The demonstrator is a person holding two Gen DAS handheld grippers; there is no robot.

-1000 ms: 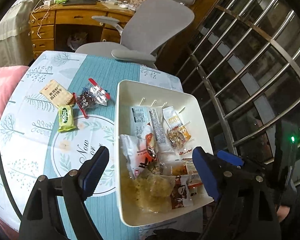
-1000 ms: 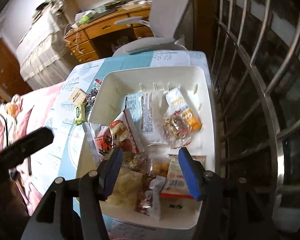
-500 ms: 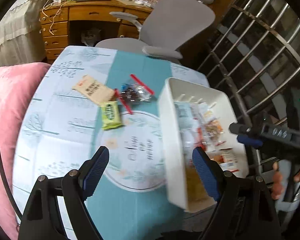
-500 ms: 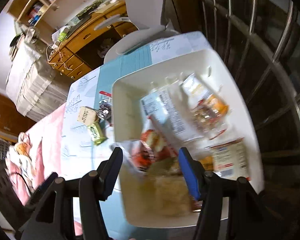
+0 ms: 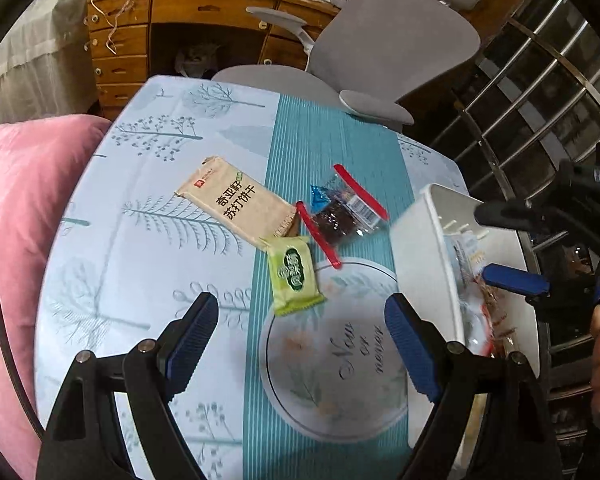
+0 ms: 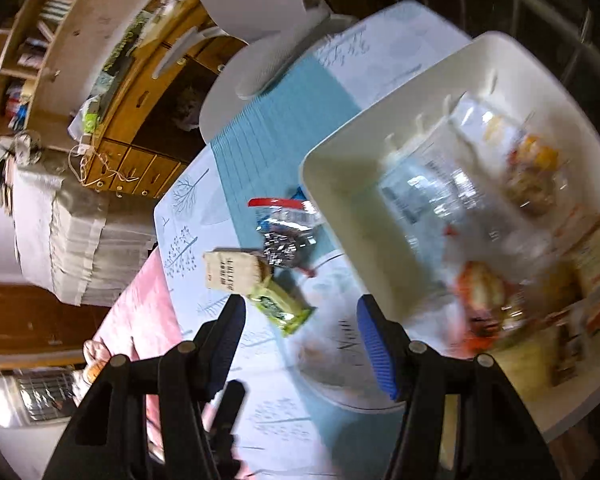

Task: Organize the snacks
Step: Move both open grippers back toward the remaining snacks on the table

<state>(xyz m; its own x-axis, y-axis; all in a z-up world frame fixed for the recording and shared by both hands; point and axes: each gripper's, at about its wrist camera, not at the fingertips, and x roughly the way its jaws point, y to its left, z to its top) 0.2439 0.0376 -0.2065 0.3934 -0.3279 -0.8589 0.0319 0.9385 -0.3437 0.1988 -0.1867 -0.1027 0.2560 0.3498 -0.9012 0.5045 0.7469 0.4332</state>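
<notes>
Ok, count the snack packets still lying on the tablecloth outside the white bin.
3: a beige cracker pack, a green packet overlapping its end, and a clear red-edged packet nearest the white bin.

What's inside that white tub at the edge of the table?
The white tub holds a pile of wrapped snacks: clear and white packets, some with orange and red print. The right wrist view is blurred, so labels are unreadable, and whatever lies under the top layer is covered.

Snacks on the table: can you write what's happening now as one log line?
left gripper: open, empty | right gripper: open, empty | loose: cracker pack, green packet, clear bag | white bin: partly filled
</notes>
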